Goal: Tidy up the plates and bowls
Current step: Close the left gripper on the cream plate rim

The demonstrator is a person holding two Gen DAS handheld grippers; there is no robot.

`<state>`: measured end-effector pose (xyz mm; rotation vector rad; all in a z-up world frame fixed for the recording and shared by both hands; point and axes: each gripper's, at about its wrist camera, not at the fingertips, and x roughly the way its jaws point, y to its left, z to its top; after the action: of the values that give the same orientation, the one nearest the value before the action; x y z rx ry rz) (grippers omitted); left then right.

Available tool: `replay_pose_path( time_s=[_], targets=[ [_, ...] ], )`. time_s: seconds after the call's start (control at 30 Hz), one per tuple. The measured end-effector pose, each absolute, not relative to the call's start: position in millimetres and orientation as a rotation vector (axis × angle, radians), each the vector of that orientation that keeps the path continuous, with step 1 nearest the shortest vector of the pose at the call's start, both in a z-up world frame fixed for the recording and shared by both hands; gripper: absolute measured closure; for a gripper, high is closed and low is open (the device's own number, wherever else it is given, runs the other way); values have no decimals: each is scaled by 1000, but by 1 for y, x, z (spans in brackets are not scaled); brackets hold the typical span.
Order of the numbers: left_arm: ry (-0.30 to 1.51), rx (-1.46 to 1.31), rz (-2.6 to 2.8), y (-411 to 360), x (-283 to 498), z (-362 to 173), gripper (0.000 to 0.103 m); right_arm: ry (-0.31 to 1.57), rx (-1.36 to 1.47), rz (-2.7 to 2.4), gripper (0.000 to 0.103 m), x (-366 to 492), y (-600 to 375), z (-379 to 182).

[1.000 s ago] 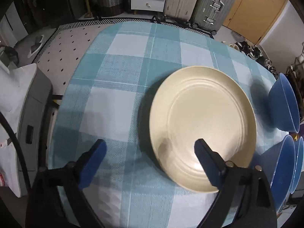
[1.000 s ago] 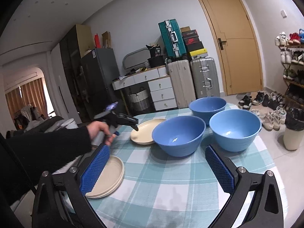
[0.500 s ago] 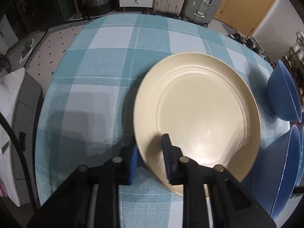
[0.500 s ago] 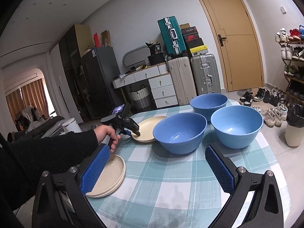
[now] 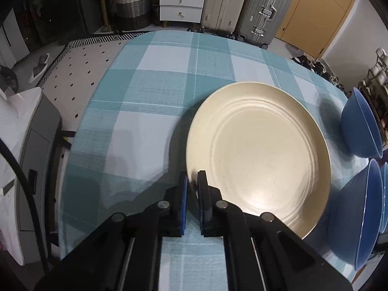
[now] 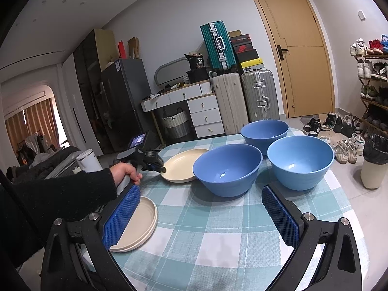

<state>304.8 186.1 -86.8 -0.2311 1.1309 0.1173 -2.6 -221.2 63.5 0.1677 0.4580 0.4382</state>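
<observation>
A cream plate [image 5: 262, 155] lies on the teal checked tablecloth [image 5: 150, 92]. My left gripper [image 5: 192, 181] is shut on its near-left rim, one pad above and one below. In the right wrist view a hand in a black sleeve holds that left gripper [image 6: 163, 169] at the same cream plate [image 6: 184, 163]. A stack of cream plates [image 6: 143, 220] sits at the table's near-left edge. Three blue bowls [image 6: 228, 167] [image 6: 300, 160] [image 6: 265, 131] stand on the right half. My right gripper [image 6: 201, 190] hovers open in front of them, holding nothing.
The round table's edge [image 5: 80, 131] drops off to the left above a grey bin [image 5: 31, 145]. Two of the blue bowls [image 5: 361, 126] [image 5: 356, 213] crowd the plate's right side. Suitcases [image 6: 259, 97], drawers and a shoe rack [image 6: 373, 72] line the room behind.
My left gripper went from wide open near the plate to shut on its rim, moving in over the edge. The right gripper has stayed put and open.
</observation>
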Motion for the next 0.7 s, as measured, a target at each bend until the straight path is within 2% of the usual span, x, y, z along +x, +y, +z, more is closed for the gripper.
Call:
replay_pose_path(
  time_s=[0.7],
  targets=[
    [1127, -237, 211, 253, 260, -86, 98, 479, 186, 411, 1, 1, -223, 62]
  ],
)
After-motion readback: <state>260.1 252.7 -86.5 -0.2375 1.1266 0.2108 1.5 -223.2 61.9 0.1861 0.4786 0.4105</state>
